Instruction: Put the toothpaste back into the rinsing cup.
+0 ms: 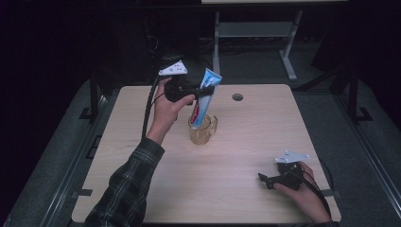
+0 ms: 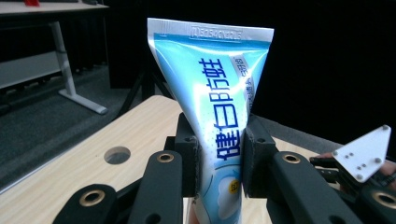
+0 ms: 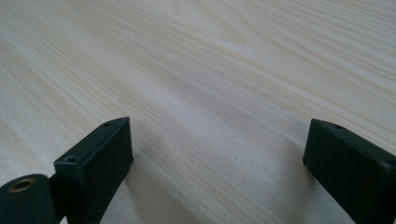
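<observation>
I see bare desk [image 1: 246,156] between my grippers. My left gripper [image 1: 204,91] has its jaws clamped on the blue toothpaste tube [image 1: 203,97], tilted in the glass mug [image 1: 203,130]. My right gripper [image 1: 265,179] rests near the front edge, jaws wide, holding nothing.

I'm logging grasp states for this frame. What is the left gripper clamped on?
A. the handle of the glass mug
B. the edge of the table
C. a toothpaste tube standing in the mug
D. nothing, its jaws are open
C: the left gripper pinches the blue toothpaste tube between its jaws, the tube's lower end sitting in the glass mug.
</observation>
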Action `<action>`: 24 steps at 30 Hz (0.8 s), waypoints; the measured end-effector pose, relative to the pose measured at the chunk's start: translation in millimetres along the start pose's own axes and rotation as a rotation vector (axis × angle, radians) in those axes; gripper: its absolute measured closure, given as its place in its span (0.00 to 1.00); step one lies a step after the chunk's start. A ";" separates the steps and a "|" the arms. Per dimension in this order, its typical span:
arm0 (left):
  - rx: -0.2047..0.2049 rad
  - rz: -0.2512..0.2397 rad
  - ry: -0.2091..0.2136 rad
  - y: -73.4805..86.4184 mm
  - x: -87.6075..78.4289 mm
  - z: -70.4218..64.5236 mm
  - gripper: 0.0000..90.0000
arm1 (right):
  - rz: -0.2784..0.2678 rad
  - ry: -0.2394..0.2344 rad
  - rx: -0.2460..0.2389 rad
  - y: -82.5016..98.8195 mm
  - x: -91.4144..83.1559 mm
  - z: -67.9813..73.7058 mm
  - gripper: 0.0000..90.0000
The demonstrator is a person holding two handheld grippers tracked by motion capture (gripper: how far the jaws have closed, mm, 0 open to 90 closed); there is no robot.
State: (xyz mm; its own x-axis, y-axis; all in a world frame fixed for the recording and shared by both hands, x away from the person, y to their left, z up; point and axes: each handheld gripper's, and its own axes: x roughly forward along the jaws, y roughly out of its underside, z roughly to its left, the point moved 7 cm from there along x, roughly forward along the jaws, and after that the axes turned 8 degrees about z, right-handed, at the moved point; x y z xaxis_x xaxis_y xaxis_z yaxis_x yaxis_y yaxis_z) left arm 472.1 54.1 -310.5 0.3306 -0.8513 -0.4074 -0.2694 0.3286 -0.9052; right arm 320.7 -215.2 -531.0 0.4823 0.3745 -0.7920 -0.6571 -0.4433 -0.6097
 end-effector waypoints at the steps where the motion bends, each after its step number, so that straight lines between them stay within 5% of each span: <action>1: -0.001 0.000 -0.002 -0.2 1.1 0.8 0.80 | -0.001 -0.001 0.002 0.0 0.0 0.2 0.08; 24: -0.018 0.004 -0.066 22.8 19.0 22.0 0.79 | -0.001 -0.003 -0.003 0.1 0.0 0.0 0.08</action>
State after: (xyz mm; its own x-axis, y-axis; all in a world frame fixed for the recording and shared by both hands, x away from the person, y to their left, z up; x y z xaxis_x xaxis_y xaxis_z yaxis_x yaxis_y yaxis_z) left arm 492.2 54.4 -341.5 0.3884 -0.8208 -0.4189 -0.2869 0.3242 -0.9014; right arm 320.7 -215.1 -531.1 0.4814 0.3777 -0.7909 -0.6548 -0.4448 -0.6110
